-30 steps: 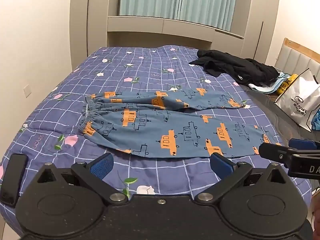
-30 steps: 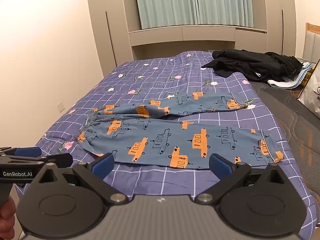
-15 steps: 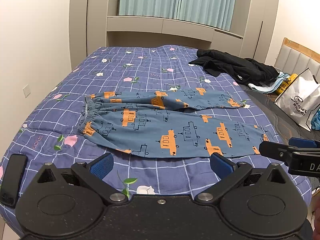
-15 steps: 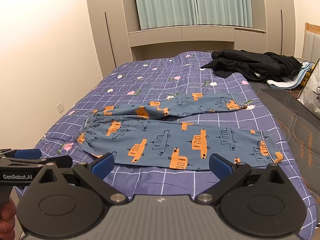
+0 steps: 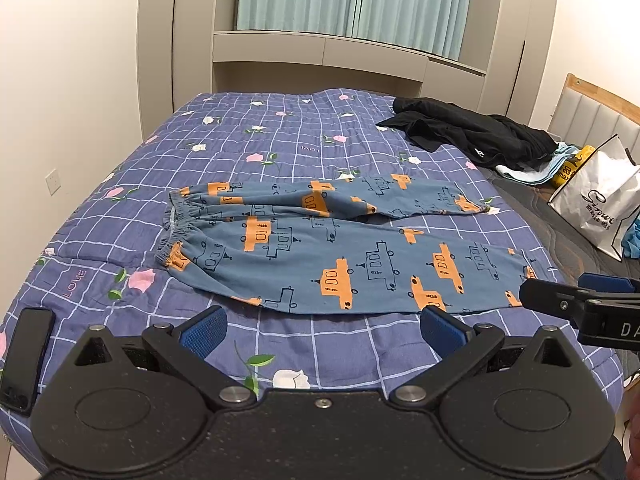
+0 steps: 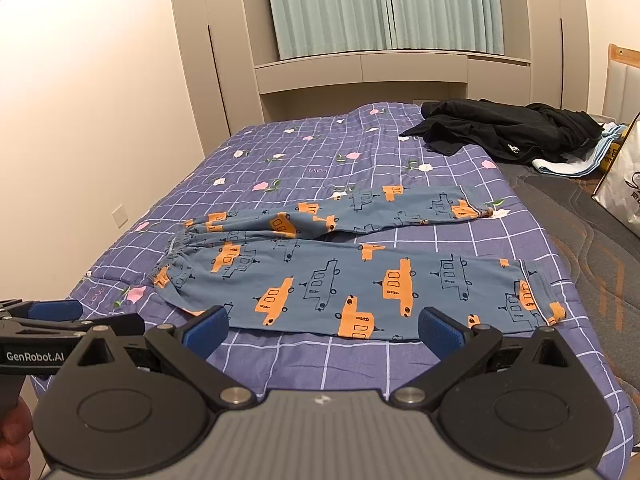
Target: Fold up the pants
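Pants (image 5: 340, 248) flat on bed (image 5: 280, 140), waistband left, far leg partly tucked under. Left claw (image 5: 322, 326) and right claw (image 6: 323, 326) spread wide, empty, short of near hem. Phone (image 5: 24, 356) cut off by claw body.

Warm, even indoor light fills both views — shadows stay soft and faint. Focus is sharp throughout. Fisheye distortion bows the walls (image 5: 80, 80) outward — corners vignette to black.
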